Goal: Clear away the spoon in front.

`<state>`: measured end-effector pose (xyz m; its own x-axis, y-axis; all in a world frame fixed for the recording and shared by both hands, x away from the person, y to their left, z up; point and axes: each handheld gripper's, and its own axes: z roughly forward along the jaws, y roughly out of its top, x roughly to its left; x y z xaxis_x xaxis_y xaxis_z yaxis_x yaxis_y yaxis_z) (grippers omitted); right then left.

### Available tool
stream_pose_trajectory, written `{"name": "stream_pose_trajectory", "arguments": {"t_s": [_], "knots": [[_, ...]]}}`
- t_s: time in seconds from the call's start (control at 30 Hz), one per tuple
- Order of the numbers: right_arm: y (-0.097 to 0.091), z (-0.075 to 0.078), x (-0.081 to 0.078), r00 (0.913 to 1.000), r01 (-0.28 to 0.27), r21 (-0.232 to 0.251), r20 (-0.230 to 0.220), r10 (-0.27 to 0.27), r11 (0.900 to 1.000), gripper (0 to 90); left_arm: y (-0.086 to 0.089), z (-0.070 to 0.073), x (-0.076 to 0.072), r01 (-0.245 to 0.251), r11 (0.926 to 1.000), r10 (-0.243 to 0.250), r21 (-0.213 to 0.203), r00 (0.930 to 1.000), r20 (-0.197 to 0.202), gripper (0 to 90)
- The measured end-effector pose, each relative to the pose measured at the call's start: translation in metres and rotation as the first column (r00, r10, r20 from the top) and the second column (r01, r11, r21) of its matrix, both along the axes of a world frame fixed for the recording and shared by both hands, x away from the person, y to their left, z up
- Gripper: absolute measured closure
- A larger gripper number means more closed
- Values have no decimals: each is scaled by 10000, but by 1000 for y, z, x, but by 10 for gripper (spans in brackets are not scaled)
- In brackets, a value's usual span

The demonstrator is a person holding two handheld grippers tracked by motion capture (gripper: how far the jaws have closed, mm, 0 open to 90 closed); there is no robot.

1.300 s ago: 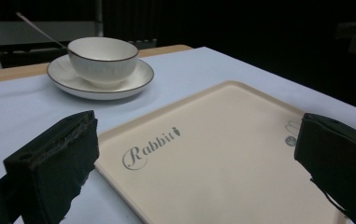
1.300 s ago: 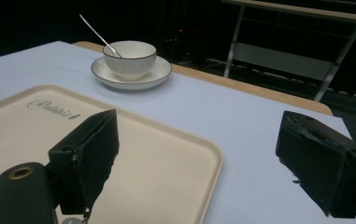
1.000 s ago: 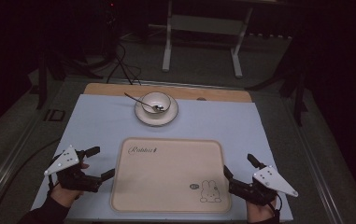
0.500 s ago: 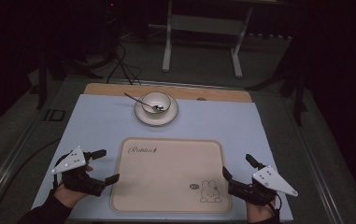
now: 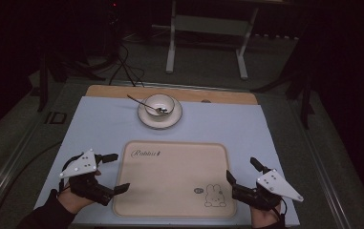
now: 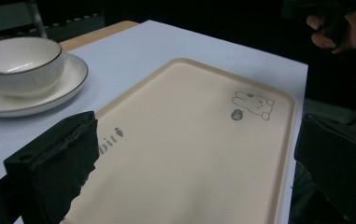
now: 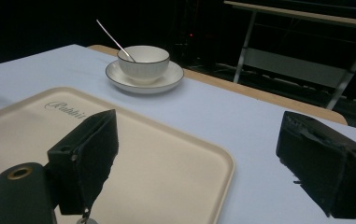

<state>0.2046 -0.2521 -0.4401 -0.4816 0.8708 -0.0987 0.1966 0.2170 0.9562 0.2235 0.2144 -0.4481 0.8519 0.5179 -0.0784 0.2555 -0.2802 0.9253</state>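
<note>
Looking from the left, we see the left gripper (image 5: 109, 172) with jaws wide beside the beige tray (image 5: 170, 191) (bowl (image 5: 159, 104) on its saucer behind); the right gripper (image 5: 244, 171), also wide, is at the tray's right edge.

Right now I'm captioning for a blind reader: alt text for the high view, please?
A beige rectangular plastic tray with a rabbit drawing lies on a pale blue table mat, flanked by an open left gripper and open right gripper. Beyond sits a white ceramic bowl with spoon, on a saucer.
</note>
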Motion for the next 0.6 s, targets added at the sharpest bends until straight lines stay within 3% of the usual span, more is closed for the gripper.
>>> {"name": "stream_pose_trajectory", "arguments": {"t_s": [0.2, 0.6], "knots": [[1, 0, 0, 10000, -4, 32, -34, 4, 10000, 129, -7, 12, 4, 253, 9995, -256, 174, 9996, 134, 12], [2, -1, -1, 10000, -32, 53, -58, 32, 10000, 129, -9, 35, 28, -195, 9998, 193, 39, 9986, 494, 15]]}}
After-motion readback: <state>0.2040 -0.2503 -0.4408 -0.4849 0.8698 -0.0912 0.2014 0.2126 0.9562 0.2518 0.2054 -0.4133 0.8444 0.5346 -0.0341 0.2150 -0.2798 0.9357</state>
